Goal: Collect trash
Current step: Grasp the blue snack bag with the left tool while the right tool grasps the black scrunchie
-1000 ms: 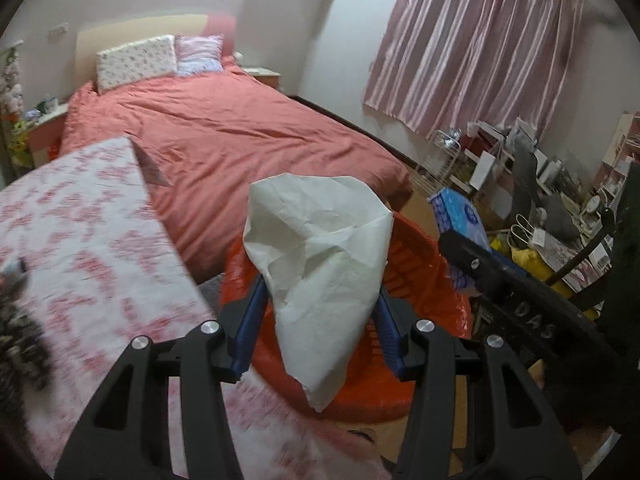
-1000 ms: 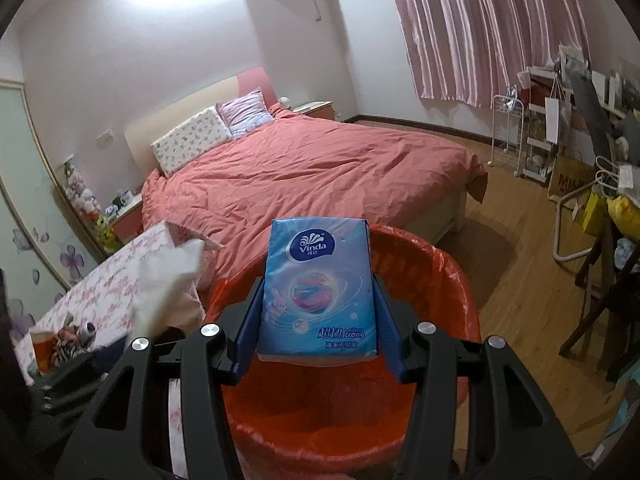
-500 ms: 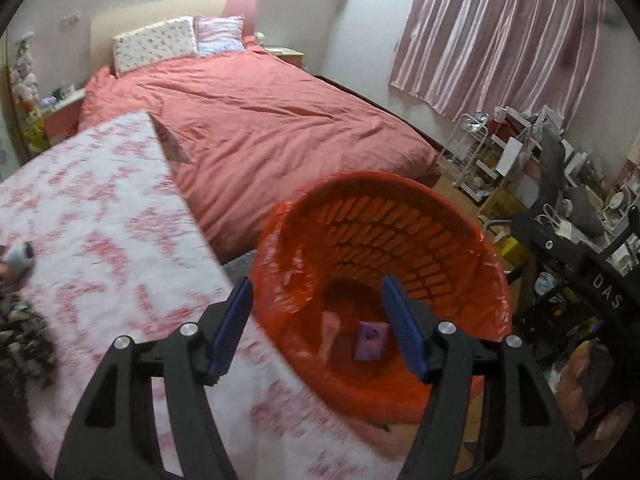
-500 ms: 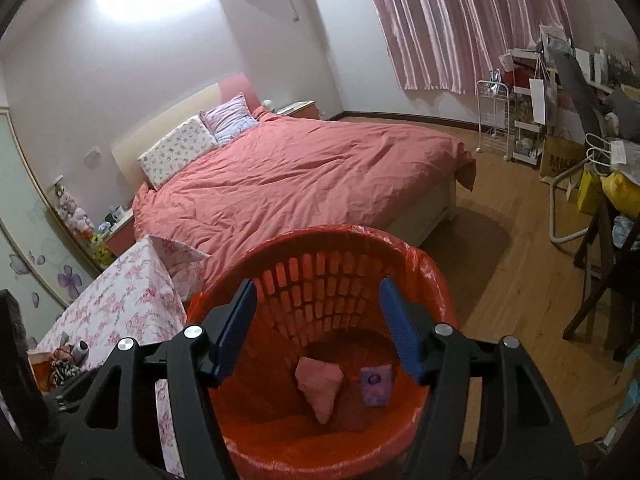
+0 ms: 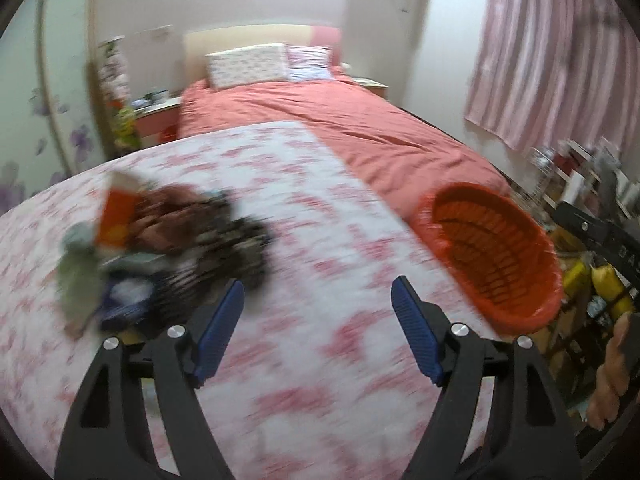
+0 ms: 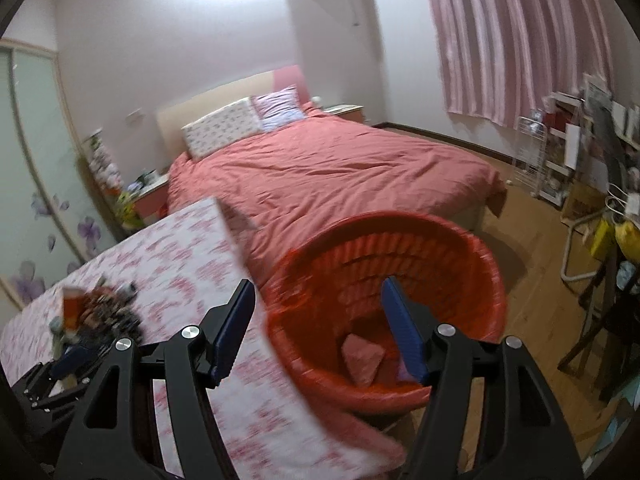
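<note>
While the left gripper [image 5: 316,304] opens its empty jaws, the blurry trash pile [image 5: 160,248] beyond them could scatter if bumped; right gripper [image 6: 318,316] jaws are apart, empty.

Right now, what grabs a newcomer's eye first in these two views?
The bright orange basket, on the floor between the floral-covered table and the coral bed, with a few scraps at its bottom. Next, the blurred pile of clutter on the table's left side.
</note>
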